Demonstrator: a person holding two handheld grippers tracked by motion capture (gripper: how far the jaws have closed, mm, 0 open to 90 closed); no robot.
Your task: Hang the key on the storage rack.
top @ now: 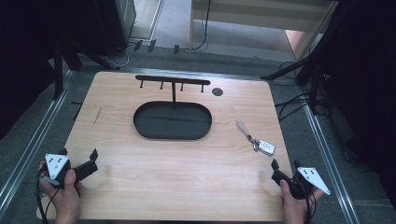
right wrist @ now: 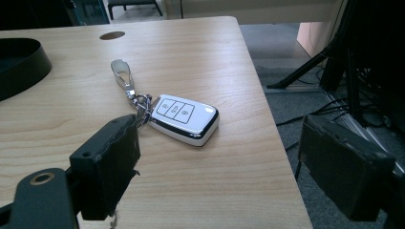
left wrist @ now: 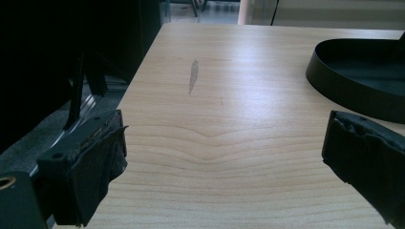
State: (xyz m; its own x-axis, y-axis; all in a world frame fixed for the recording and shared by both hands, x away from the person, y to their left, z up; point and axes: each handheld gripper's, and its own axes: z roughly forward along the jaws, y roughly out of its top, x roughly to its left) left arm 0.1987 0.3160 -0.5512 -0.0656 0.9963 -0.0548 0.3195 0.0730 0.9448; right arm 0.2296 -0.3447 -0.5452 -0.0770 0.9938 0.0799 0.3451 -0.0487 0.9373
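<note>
Pale wood grain runs across the table [top: 154,186], which stands on a grey floor with dark stands to either side. Nearest, at the front corners, a person's two hands each hold a gripper just above the wood. The left gripper [top: 78,157] sits at the front left, jaws spread wide with nothing but bare table between them; the left gripper view shows both black pads [left wrist: 102,157] well apart. The right gripper [top: 285,164] sits at the front right, its jaws likewise wide apart and holding nothing. Just beyond it, near the table's right edge, lies the key fob [top: 266,147], white with a chrome rim, flat on the wood; in the right gripper view the fob [right wrist: 184,118] lies ahead of the left jaw, not touching either pad. A metal ring joins it to a strap [top: 243,128] that stretches away toward the middle. Farther off, at the centre, is a black oval tray [top: 140,122], and from its far side rises a hook rack [top: 173,79].
</note>
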